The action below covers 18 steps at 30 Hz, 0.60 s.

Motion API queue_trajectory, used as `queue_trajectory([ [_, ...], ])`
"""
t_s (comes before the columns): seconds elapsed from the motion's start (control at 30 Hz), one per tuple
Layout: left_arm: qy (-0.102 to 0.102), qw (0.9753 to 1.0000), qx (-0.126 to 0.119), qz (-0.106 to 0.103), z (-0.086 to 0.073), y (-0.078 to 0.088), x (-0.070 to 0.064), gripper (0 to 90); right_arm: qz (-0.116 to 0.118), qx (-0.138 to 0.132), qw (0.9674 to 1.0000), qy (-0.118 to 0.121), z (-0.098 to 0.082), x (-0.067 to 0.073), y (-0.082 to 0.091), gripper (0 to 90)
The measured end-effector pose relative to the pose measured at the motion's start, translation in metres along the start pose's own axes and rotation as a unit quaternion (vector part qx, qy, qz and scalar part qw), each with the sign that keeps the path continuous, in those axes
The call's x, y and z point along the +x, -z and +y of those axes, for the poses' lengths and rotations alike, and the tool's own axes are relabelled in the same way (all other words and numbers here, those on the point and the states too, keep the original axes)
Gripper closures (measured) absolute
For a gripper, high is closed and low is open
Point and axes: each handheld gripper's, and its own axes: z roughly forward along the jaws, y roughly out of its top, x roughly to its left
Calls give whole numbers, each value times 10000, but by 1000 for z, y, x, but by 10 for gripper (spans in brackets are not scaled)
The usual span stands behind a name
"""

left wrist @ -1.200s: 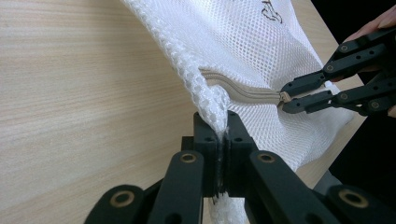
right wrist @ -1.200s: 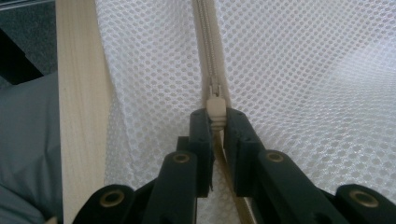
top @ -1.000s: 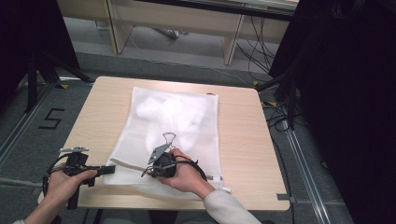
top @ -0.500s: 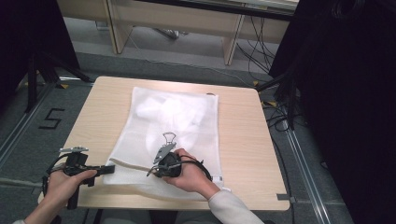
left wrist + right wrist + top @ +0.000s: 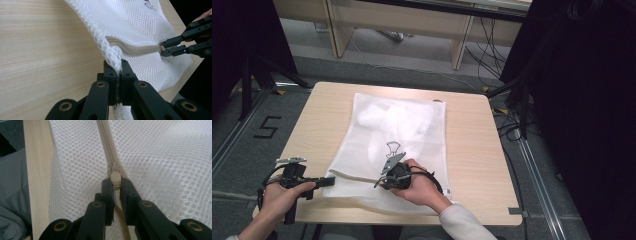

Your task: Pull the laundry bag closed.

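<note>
A white mesh bag [image 5: 397, 125] lies flat on the wooden table [image 5: 472, 150], with white cloth inside it toward the far end. Its beige zipper [image 5: 135, 50] runs along the near edge. My left gripper [image 5: 329, 181] is shut on the bag's near left corner [image 5: 113, 53], the mesh pinched between its jaws [image 5: 119, 66]. My right gripper [image 5: 378, 184] points left along the zipper. In the right gripper view it [image 5: 115, 183] is shut on the beige zipper pull [image 5: 115, 178]. The right gripper [image 5: 166, 47] also appears in the left gripper view, at the slider.
The table's near edge runs just below both hands. A small grey tag [image 5: 514, 211] sticks to the near right corner. Grey floor surrounds the table, with wooden desk legs [image 5: 459, 47] behind, cables and a dark curtain [image 5: 582, 100] on the right.
My right hand has crept slightly to the right with the zipper pull. The left gripper has kept still on the bag's corner.
</note>
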Motion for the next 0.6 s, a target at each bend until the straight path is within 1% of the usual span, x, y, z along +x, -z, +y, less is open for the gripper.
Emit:
queue_trajectory([
  [0.13,-4,10000,3,25,0,0,0,858,-16,-10,10000,0,0,1,0,828],
  [0.17,111,9999,-80,-1,0,-1,-1,858,-33,18,10000,7,0,1,0,827],
  [0.2,103,9999,-95,9,0,-1,-1,859,-51,-8,10000,27,-1,0,0,827],
  [0.23,-22,10000,12,15,0,0,1,858,-27,-18,10000,-6,-1,0,1,828],
  [0.27,4,10000,19,-30,0,0,1,858,-18,-33,10000,-6,-2,0,1,827],
  [0.3,-4,10000,33,-32,0,0,1,858,-36,-31,10000,-3,-2,0,1,827],
  [0.37,0,10000,28,-2,0,0,1,859,-38,-25,10000,-4,-2,0,2,827],
  [0.4,8,10000,14,21,0,0,1,859,-48,21,10000,18,-2,0,2,828],
  [0.43,140,9998,-111,37,0,-2,-1,858,-27,27,10000,1,-2,0,3,827],
  [0.47,134,9999,-103,37,0,-2,-1,858,-37,16,10000,5,-3,-1,3,827],
  [0.5,20,10000,1,44,0,0,1,858,-45,17,10000,11,-3,-1,3,828],
  [0.53,6,10000,7,50,0,0,1,859,-35,14,10000,-7,-4,-2,3,827],
  [0.57,36,10000,30,-27,0,0,2,858,-67,22,10000,-5,-5,-2,4,828],
  [0.6,36,10000,5,15,0,0,1,859,-32,-13,10000,-28,-6,-2,4,828],
])
